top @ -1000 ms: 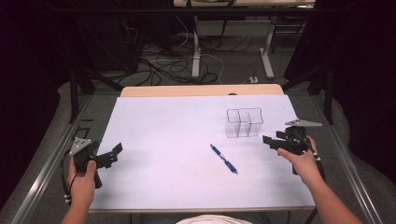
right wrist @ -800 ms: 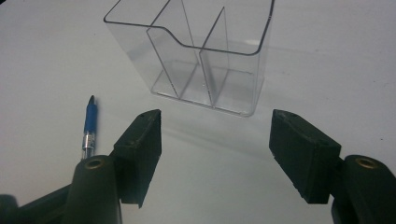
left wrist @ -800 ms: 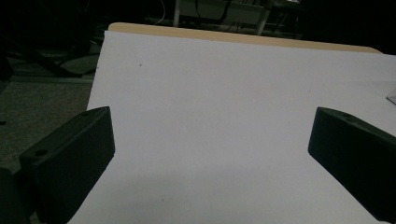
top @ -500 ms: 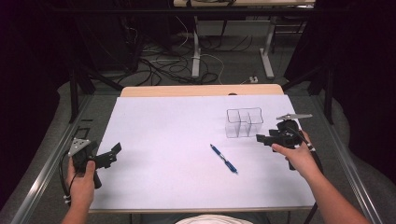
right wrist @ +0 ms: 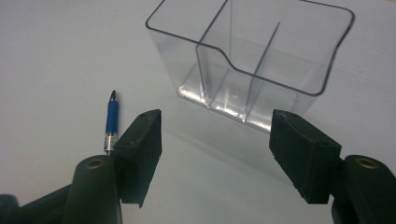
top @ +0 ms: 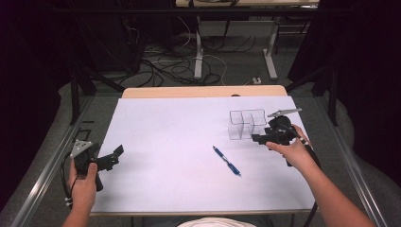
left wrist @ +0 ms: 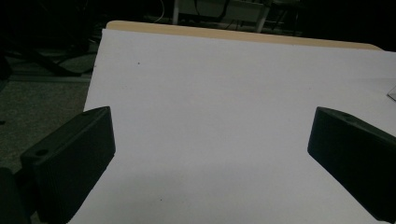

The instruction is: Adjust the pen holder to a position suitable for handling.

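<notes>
Right gripper (top: 257, 139): has moved left toward the clear plastic divided organiser box (top: 247, 124) since a second ago and now sits just beside its right side; jaws apart, nothing between them.
Left gripper (top: 115, 156): unchanged near the table's left edge, jaws spread wide over bare surface.
Organiser box: upright on the white table (top: 179, 137), right of centre, compartments empty.
Blue ballpoint pen (top: 226, 161): lies flat on the table, near the box, toward the person, untouched.
Meaning: the approach looks aimed at the box; no grip yet, so the work is barely begun.
</notes>
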Action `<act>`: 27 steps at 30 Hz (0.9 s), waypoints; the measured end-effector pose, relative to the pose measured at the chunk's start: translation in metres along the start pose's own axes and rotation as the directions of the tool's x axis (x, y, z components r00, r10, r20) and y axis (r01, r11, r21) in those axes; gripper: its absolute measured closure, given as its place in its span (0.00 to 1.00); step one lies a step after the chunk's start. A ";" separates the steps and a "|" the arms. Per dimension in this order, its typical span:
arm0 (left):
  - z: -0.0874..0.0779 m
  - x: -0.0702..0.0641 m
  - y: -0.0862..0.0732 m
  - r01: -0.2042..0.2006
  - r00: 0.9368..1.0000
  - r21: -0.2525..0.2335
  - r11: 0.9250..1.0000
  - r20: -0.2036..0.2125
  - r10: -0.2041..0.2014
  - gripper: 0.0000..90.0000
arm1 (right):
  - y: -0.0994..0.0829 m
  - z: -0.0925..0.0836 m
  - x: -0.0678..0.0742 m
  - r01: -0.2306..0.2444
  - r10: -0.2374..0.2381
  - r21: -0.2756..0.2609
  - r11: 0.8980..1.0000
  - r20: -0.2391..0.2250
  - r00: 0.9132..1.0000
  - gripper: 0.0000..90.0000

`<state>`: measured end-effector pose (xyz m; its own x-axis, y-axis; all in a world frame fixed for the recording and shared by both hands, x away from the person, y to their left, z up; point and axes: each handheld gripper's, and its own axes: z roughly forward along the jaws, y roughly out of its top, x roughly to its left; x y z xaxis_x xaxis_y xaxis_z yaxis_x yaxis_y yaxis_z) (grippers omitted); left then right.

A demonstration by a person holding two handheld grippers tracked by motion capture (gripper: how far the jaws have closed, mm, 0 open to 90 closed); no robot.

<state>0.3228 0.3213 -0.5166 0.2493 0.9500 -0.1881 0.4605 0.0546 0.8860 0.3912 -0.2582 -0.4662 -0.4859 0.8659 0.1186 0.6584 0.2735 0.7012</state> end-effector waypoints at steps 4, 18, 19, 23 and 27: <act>0.000 0.001 0.000 0.001 1.000 0.001 1.000 -0.001 -0.001 0.01 | 0.004 0.004 0.007 -0.018 0.018 0.028 0.999 -0.012 1.000 0.38; 0.000 0.001 -0.001 0.005 1.000 0.005 1.000 -0.002 -0.005 0.01 | 0.021 0.014 0.024 0.005 -0.005 0.076 0.997 -0.011 1.000 0.48; 0.000 0.001 -0.001 0.004 1.000 0.003 1.000 -0.002 -0.004 0.01 | 0.023 0.016 0.025 0.009 -0.008 0.090 0.996 -0.012 1.000 0.48; 0.001 0.001 -0.001 0.005 1.000 0.007 1.000 -0.001 -0.005 0.01 | 0.029 0.021 0.030 0.022 -0.019 0.108 0.994 -0.026 0.999 0.49; 0.001 0.001 -0.001 0.005 1.000 0.007 1.000 0.000 -0.005 0.01 | 0.034 0.028 0.036 0.036 -0.031 0.128 0.991 -0.038 0.999 0.53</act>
<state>0.3234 0.3215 -0.5181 0.2472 0.9497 -0.1925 0.4679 0.0570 0.8820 0.4122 -0.2065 -0.4577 -0.5276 0.8405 0.1233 0.7088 0.3555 0.6092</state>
